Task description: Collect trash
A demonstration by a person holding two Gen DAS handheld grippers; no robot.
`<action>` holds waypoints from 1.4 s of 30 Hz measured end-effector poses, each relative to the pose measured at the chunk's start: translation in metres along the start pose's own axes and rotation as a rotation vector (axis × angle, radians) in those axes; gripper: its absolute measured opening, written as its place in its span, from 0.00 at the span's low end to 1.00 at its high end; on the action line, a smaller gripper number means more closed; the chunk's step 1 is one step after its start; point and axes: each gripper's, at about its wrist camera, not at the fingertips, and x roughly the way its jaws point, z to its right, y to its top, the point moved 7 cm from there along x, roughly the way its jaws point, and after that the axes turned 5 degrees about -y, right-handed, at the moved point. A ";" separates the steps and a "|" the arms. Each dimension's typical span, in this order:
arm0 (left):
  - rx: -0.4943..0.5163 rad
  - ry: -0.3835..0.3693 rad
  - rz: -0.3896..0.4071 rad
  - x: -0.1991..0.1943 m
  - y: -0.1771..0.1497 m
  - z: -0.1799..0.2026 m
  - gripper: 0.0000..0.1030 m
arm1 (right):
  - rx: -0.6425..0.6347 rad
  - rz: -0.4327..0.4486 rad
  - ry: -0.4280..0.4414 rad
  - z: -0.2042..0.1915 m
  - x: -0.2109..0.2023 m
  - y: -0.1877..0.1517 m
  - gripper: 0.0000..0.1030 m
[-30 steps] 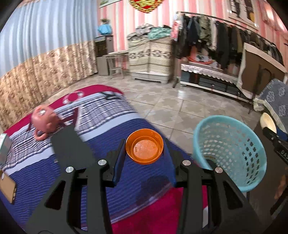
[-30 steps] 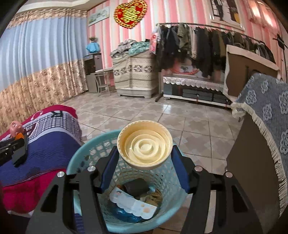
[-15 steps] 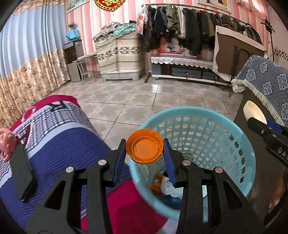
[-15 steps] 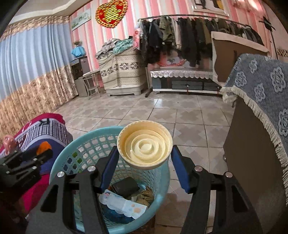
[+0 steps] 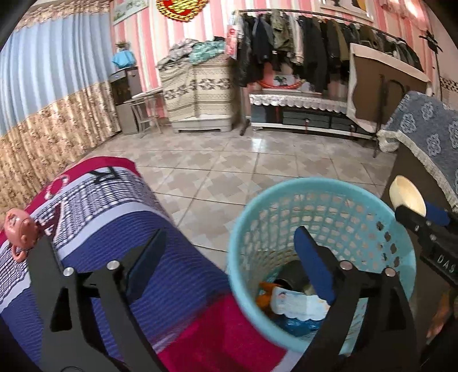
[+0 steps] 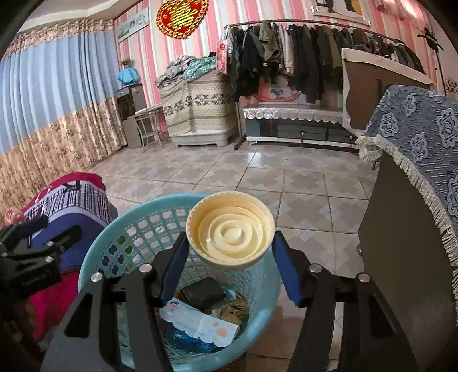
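The left tongs (image 5: pixel 229 257) are opening over the teal basket's (image 5: pixel 286 189) near rim — nothing between them. The right tongs (image 6: pixel 230 251) clamp a cream ridged lid (image 6: pixel 230 229) above the basket, beside the bed (image 5: pixel 114 229).

A: What kind of place is this? Looks like someone's home to me.

B: Yeah, a lived-in room, bedroom and living space in one. There's a clothes rack (image 6: pixel 315 54) packed with dark coats along a pink striped wall (image 6: pixel 154 51), and a bed or couch under a striped blanket (image 5: pixel 114 229).

A: Blue curtains (image 6: pixel 51 94) with a floral lower band too, patterned floor tiles (image 6: pixel 257 177), and a red heart-shaped ornament (image 6: pixel 181 15) hung up high.

B: Plus a pile of folded laundry on a cloth-covered cabinet (image 6: pixel 197 106). Definitely a house.
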 end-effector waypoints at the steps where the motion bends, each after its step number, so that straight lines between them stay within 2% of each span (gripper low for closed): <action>1: -0.003 0.012 0.006 -0.002 0.001 -0.004 0.89 | -0.006 -0.003 0.004 -0.003 0.001 -0.001 0.58; 5: -0.025 0.056 0.027 -0.014 -0.001 -0.024 0.94 | -0.024 -0.011 0.025 -0.016 0.009 -0.003 0.58; 7: -0.040 0.065 0.025 -0.017 -0.004 -0.031 0.94 | -0.033 0.003 0.025 -0.022 0.011 -0.003 0.68; 8: -0.049 0.072 0.022 -0.020 -0.006 -0.036 0.94 | -0.033 0.009 0.023 -0.024 0.011 -0.002 0.78; 9: -0.056 0.074 0.018 -0.022 -0.007 -0.041 0.94 | -0.029 0.017 0.019 -0.025 0.012 -0.002 0.83; 12: -0.075 0.091 0.019 -0.034 -0.012 -0.056 0.94 | -0.022 0.004 0.004 -0.024 0.015 -0.002 0.84; 13: -0.076 0.097 0.020 -0.037 -0.013 -0.058 0.94 | -0.021 -0.006 -0.002 -0.024 0.016 -0.003 0.87; 14: -0.078 0.108 0.025 -0.044 -0.015 -0.065 0.94 | -0.021 -0.010 -0.009 -0.024 0.016 -0.003 0.93; 18: -0.091 0.135 0.030 -0.066 -0.025 -0.081 0.94 | -0.023 0.020 -0.029 -0.026 0.003 0.000 0.96; 23: -0.082 0.181 0.040 -0.101 -0.040 -0.102 0.94 | -0.030 0.015 0.005 -0.039 -0.013 -0.004 0.96; 27: -0.086 0.202 0.043 -0.133 -0.057 -0.116 0.94 | -0.051 0.030 0.066 -0.061 -0.037 -0.008 0.96; 35: -0.145 0.257 0.081 -0.194 -0.091 -0.146 0.94 | -0.088 0.038 0.248 -0.122 -0.090 -0.023 0.96; 42: -0.224 0.271 0.114 -0.246 -0.124 -0.168 0.94 | -0.155 0.064 0.330 -0.161 -0.133 -0.044 0.96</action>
